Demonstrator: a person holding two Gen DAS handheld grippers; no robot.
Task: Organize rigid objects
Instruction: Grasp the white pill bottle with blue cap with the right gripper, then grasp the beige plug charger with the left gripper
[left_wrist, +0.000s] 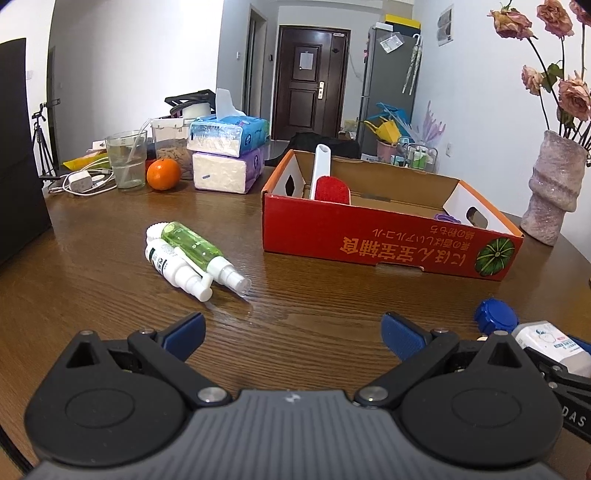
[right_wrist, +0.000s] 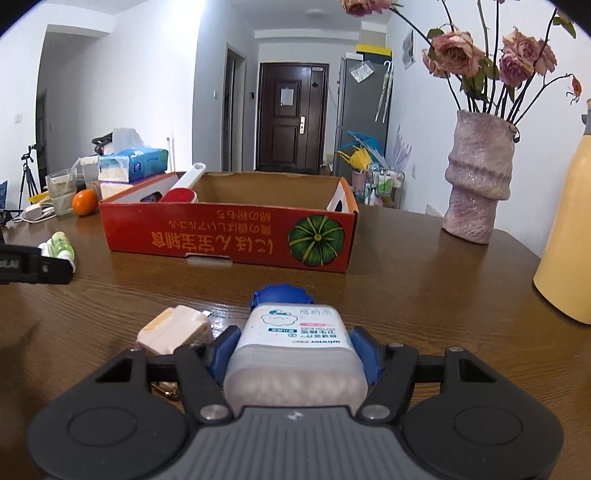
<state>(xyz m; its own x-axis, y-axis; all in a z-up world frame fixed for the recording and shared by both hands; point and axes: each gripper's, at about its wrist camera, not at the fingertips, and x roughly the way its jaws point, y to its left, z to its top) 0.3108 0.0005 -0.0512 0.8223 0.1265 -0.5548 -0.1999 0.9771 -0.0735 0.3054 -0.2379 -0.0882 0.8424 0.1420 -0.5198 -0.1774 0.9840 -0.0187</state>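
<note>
Both grippers tilt down over the desk (left_wrist: 110, 280) — left gripper (left_wrist: 291, 334) jaws apart, right gripper (right_wrist: 293, 350) jaws clamped on the cotton-swab box (right_wrist: 295, 354).

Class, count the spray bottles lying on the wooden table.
2: a green spray bottle and a white spray bottle, side by side left of the red box. More may hide inside it.

Each gripper has a ribbed grey housing behind its fingers, flanked by two rounded black discs with shallow circular recesses. From these, black linkage arms run forward, pinned with silver screws and pierced by triangular cut-outs. The left gripper (left_wrist: 291, 332) carries blue textured pads (left_wrist: 404, 336) at the finger ends; the right gripper (right_wrist: 293, 352) has matching blue pads (right_wrist: 364, 352). A small pale logo marks each housing's front edge.
</note>
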